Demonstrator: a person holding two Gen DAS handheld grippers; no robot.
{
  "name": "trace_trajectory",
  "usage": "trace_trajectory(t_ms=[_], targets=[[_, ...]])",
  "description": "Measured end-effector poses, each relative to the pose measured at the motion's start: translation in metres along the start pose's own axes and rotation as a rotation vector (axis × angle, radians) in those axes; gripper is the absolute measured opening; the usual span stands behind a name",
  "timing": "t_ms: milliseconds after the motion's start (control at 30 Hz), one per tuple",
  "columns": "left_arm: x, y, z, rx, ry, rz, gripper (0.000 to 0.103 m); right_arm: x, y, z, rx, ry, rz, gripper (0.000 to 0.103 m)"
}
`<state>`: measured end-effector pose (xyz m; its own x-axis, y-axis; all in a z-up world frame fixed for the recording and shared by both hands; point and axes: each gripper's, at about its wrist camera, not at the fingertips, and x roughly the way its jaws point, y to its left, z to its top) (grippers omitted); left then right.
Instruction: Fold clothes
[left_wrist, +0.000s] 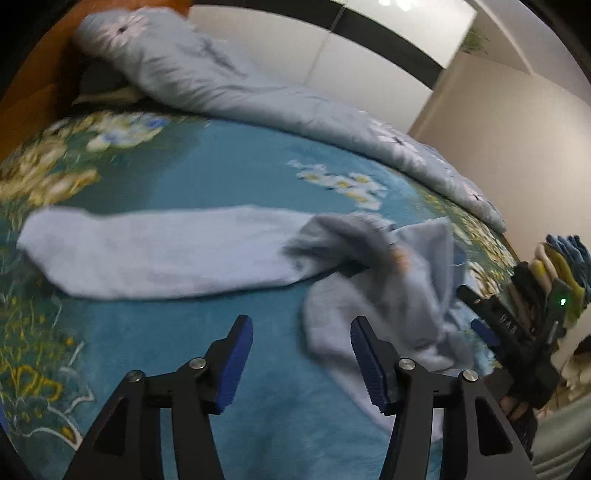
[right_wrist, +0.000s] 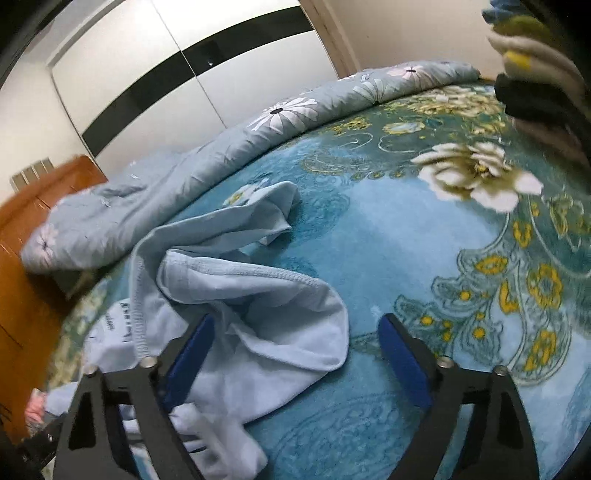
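1. Plainly, the left claw (left_wrist: 301, 365) is spread wide and holds nothing; it hangs over bare bedspread (left_wrist: 184, 354), with its right-hand finger (left_wrist: 369, 365) just beside the crumpled end of the pale blue garment (left_wrist: 388, 295).
2. Likewise the right claw (right_wrist: 295, 354) is spread and pinches nothing; a rumpled lobe of the same garment (right_wrist: 280, 321) lies between its fingers, nearer the left-hand blue pad (right_wrist: 188, 354).
3. The garment lies unfolded on the bedspread: one long part stretches flat away from the bunched end, and that end is heaped and twisted.
4. Judged from this, the step in hand is the laying-out before any fold: neither claw has a hold yet, so little of the task looks done.
5. The next move likely calls for each claw to close on an edge of the heap, the hemmed border (right_wrist: 255, 273) being the clearest one, and draw the cloth flat.
6. Only the left wrist view shows the long flat part of the garment (left_wrist: 155, 254), and the gloved hand (left_wrist: 554, 273) on the right claw's body beyond the heap.
7. Only the right wrist view shows the stitched hem, a printed label (right_wrist: 123, 317) on the inner face, and something pink (right_wrist: 35, 406) past the garment's near edge, too blurred to name.
8. Both views show the daisy-print quilt (left_wrist: 229, 85) rolled along the far side of the bed, well apart from the garment.
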<state>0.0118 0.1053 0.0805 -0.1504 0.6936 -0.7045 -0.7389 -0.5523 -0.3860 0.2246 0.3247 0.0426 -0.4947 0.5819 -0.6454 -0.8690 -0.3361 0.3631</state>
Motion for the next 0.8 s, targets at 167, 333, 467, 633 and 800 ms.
trace_trajectory(t_ms=[167, 333, 467, 633, 800], targets=[[0.007, 0.031, -0.02, -0.053, 0.008, -0.004, 0.059, 0.024, -0.004, 0.007, -0.006, 0.07, -0.058, 0.06], [0.013, 0.046, -0.023, -0.07, 0.004, -0.038, 0.059, 0.038, 0.012, 0.014, -0.103, 0.091, -0.034, 0.049], [0.01, 0.05, -0.023, -0.077, -0.012, -0.048, 0.059, 0.046, 0.03, 0.015, -0.211, 0.128, -0.03, 0.013], [0.007, 0.057, -0.018, -0.106, -0.027, -0.061, 0.06, 0.009, 0.039, 0.044, -0.314, 0.027, -0.066, 0.009], [0.0, 0.053, -0.011, -0.107, -0.05, -0.087, 0.06, -0.065, 0.051, 0.101, -0.396, -0.181, -0.12, 0.009]])
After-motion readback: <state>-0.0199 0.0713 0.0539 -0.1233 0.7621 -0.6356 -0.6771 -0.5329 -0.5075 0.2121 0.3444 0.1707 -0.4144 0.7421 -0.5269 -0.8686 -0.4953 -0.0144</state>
